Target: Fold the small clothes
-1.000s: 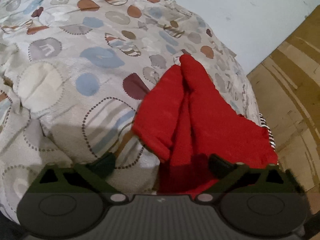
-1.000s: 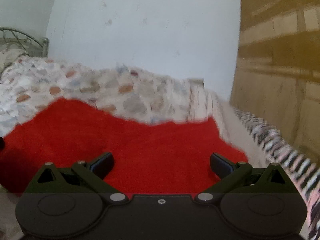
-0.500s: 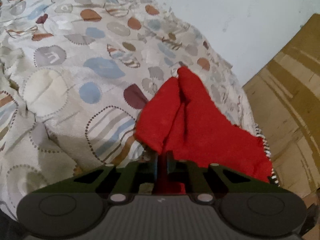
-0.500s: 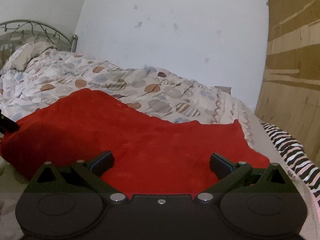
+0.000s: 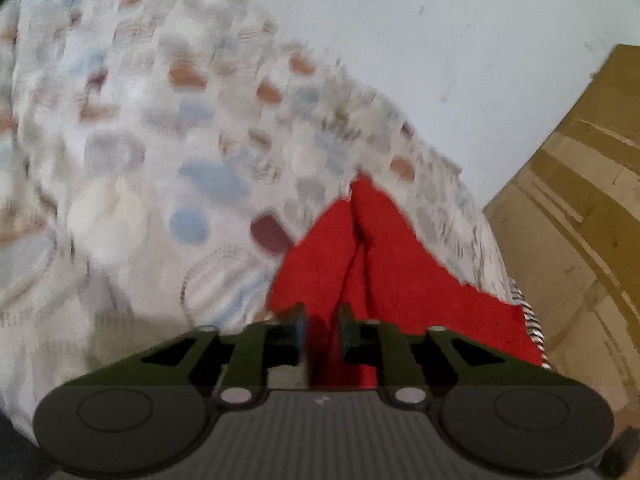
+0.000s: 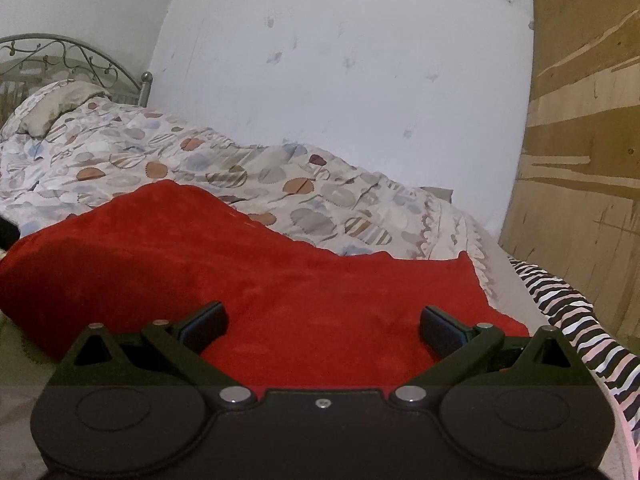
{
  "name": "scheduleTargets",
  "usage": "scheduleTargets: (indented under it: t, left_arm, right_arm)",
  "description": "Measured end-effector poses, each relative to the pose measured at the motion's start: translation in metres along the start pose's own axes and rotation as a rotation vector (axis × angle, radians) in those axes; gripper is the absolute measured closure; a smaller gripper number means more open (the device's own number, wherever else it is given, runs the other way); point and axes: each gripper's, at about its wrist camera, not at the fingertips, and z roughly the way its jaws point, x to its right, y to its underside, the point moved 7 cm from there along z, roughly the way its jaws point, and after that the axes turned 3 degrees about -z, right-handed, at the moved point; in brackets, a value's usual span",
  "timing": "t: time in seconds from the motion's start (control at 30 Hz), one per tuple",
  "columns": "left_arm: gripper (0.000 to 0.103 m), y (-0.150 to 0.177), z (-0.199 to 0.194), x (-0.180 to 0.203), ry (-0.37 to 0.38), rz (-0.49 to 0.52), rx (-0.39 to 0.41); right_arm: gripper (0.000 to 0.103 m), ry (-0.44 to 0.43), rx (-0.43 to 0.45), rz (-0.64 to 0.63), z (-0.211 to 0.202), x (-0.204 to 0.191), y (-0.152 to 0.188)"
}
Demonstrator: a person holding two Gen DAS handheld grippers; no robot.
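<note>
A red fleece garment [image 5: 384, 264] lies bunched on the patterned bedspread [image 5: 160, 160], one fold running away from me. My left gripper [image 5: 322, 328] sits at its near edge with a thick fold of the red cloth between the fingers. Its jaws are opening slightly, though the pads still touch the cloth on both sides. In the right wrist view the same red garment [image 6: 240, 272] spreads wide and low. My right gripper [image 6: 324, 324] hovers just over its near edge, open, with nothing pinched between its fingers.
The bedspread [image 6: 312, 196] runs back to a pillow [image 6: 52, 108] and a metal headboard [image 6: 72, 56]. A black-and-white striped cloth [image 6: 568, 304] hangs along the bed's right edge. A wooden board [image 6: 580, 160] stands close on the right, against a white wall.
The left jaws went from wide open to closed on the garment's near fold, then widened a little. The left view has tilted upward and blurred. The right gripper stayed open over the cloth.
</note>
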Motion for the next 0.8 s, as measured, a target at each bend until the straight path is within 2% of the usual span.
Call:
scheduleTargets:
  t: [0.03, 0.1, 0.17, 0.27, 0.37, 0.4, 0.43, 0.47, 0.53, 0.63, 0.8]
  left_arm:
    - [0.075, -0.005, 0.003, 0.006, -0.004, 0.056, 0.021]
    - [0.075, -0.011, 0.015, 0.019, 0.001, 0.156, 0.013]
    - [0.075, -0.009, 0.028, 0.026, 0.017, 0.192, -0.036]
    - [0.072, -0.002, 0.048, 0.029, 0.001, 0.244, -0.142]
    - [0.072, 0.001, 0.053, 0.029, -0.008, 0.262, -0.165]
    - [0.077, 0.001, 0.052, 0.031, -0.011, 0.277, -0.158]
    - [0.097, 0.002, 0.050, 0.031, -0.014, 0.293, -0.145]
    - [0.097, 0.002, 0.047, 0.032, -0.016, 0.301, -0.131]
    - [0.097, -0.001, 0.041, 0.031, -0.037, 0.285, -0.079]
    - [0.098, -0.006, 0.029, 0.021, -0.036, 0.168, -0.031]
    - [0.098, -0.003, 0.035, -0.005, -0.034, -0.007, -0.114]
  right_arm:
    - [0.000, 0.002, 0.002, -0.002, 0.000, 0.000, 0.000]
    - [0.000, 0.007, 0.006, -0.006, -0.001, -0.001, 0.000]
    - [0.000, 0.011, 0.009, -0.008, -0.002, -0.001, 0.000]
    - [0.001, 0.004, 0.005, 0.000, -0.001, 0.000, 0.000]
    - [0.000, -0.008, 0.001, 0.013, 0.000, 0.002, 0.000]
    - [0.000, -0.009, 0.001, 0.015, 0.001, 0.002, 0.000]
    - [0.000, -0.009, 0.001, 0.015, 0.001, 0.003, 0.000]
    - [0.000, -0.008, 0.002, 0.014, 0.000, 0.003, 0.000]
    - [0.000, -0.006, 0.003, 0.012, 0.000, 0.003, 0.000]
    - [0.000, -0.006, 0.003, 0.012, 0.001, 0.003, 0.000]
    - [0.001, -0.004, 0.006, 0.006, 0.000, 0.002, 0.000]
